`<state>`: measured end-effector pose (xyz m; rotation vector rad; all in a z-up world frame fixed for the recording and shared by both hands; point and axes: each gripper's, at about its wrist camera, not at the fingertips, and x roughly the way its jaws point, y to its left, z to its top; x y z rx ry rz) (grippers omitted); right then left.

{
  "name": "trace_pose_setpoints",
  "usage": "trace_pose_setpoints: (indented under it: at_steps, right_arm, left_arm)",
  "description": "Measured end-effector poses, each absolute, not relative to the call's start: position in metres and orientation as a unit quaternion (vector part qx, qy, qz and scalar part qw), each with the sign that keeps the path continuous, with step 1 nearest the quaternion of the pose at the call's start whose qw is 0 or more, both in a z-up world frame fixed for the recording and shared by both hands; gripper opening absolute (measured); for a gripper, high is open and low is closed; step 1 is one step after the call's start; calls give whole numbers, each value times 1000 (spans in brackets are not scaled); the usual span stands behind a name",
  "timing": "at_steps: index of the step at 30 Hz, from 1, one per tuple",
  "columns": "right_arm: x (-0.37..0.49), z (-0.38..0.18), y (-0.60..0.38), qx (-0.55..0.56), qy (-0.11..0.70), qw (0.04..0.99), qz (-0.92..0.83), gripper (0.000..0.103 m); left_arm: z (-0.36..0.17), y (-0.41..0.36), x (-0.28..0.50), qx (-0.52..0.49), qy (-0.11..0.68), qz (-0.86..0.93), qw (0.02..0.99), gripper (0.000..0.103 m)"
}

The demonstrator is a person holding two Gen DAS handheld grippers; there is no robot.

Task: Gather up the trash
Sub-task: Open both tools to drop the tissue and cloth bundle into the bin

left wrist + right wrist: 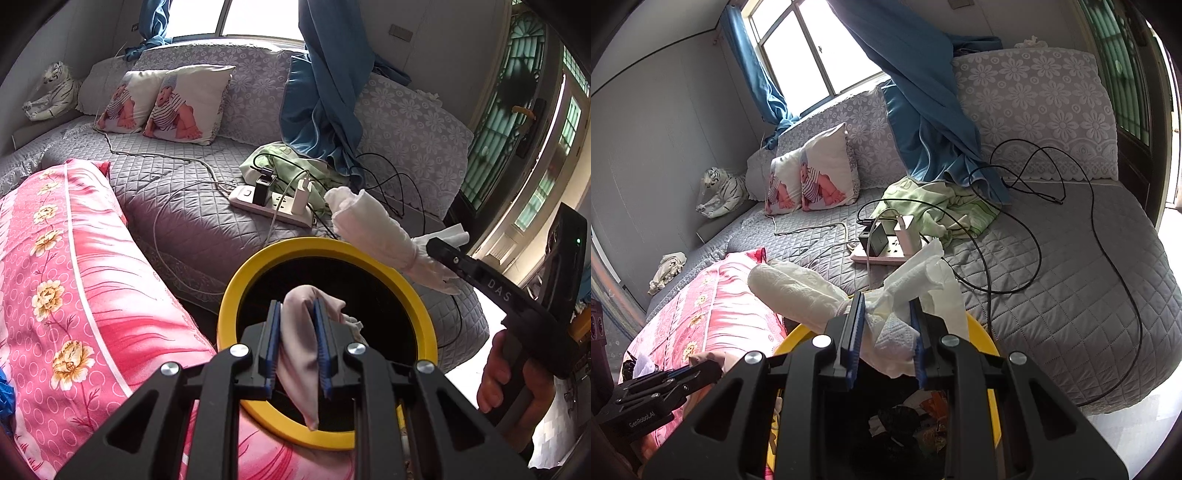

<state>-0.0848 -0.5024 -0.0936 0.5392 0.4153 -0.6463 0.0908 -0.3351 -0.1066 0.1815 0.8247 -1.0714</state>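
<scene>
My left gripper (pixel 296 310) is shut on a pinkish crumpled tissue (pixel 299 354), which hangs over the black mouth of a yellow-rimmed trash bin (pixel 258 258). To the right, my right gripper (pixel 439 251) holds a long white paper wad (pixel 369 221) above the bin's far rim. In the right wrist view, the right gripper (pixel 887 306) is shut on that white paper wad (pixel 798 291), directly over the bin (pixel 979 332), which has trash (pixel 908 417) inside. The left gripper (pixel 713 369) shows at the lower left with the pinkish tissue (pixel 709 357) in its tips.
A pink floral quilt (pixel 74 277) lies left of the bin. On the grey quilted bed sit a power strip (pixel 273 206) with chargers, black cables (pixel 1034 221), a green cloth (pixel 934 203) and a crumpled cloth (pixel 666 271) far left. A hand (pixel 498 380) grips the right tool.
</scene>
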Motion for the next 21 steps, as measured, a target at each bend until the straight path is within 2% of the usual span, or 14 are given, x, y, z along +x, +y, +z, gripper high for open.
trace_pose_setpoints:
  at_steps: [12, 14, 15, 16, 18, 21]
  right_arm:
    - [-82, -102, -509, 273, 211, 885, -311, 22]
    - [-82, -103, -509, 276, 211, 885, -311, 26]
    - [-82, -103, -509, 277, 211, 884, -311, 26]
    - [-82, -104, -510, 279, 209, 884, -313, 28]
    - [-84, -104, -512, 285, 205, 882, -314, 34]
    - [-86, -104, -515, 289, 205, 880, -316, 34]
  left_arm:
    - [-113, -344, 86, 84, 387, -496, 772, 19]
    - [-113, -344, 85, 85, 383, -498, 773, 20]
    - [-112, -343, 84, 87, 381, -497, 774, 28]
    - [-112, -343, 83, 87, 378, -495, 777, 44]
    - [-110, -339, 82, 80, 369, -488, 787, 62]
    - [-107, -335, 82, 79, 365, -487, 790, 62]
